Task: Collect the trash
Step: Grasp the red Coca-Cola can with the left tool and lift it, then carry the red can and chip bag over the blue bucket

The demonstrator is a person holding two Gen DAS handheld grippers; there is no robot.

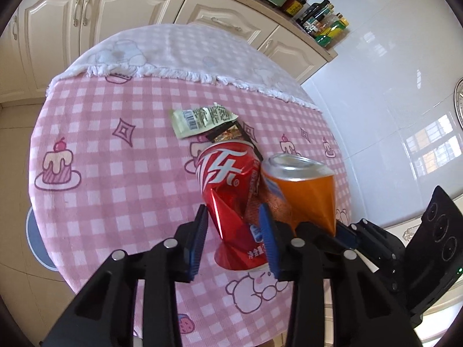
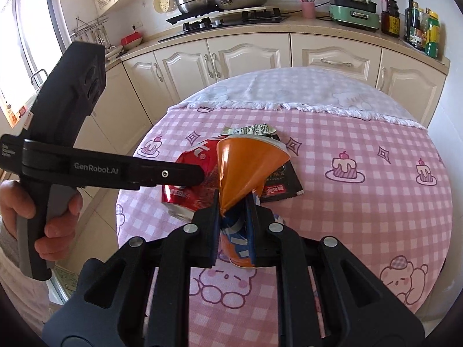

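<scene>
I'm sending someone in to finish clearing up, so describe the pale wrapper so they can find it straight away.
On the round table with the pink checked cloth, look just beyond the two crushed cans. The pale wrapper lies flat there, overlapping a black wrapper. It is the only yellowish-green one, with a barcode and small print.

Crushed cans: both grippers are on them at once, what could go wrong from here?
1. The red can and orange can touch; lifting one may drag or tip the other.
2. The left gripper straddles the red can's creased waist, so it could slip or twist.
3. The right gripper pinches only the orange can's flattened lower end; the can may pivot. The wrappers behind could get swept aside.
</scene>
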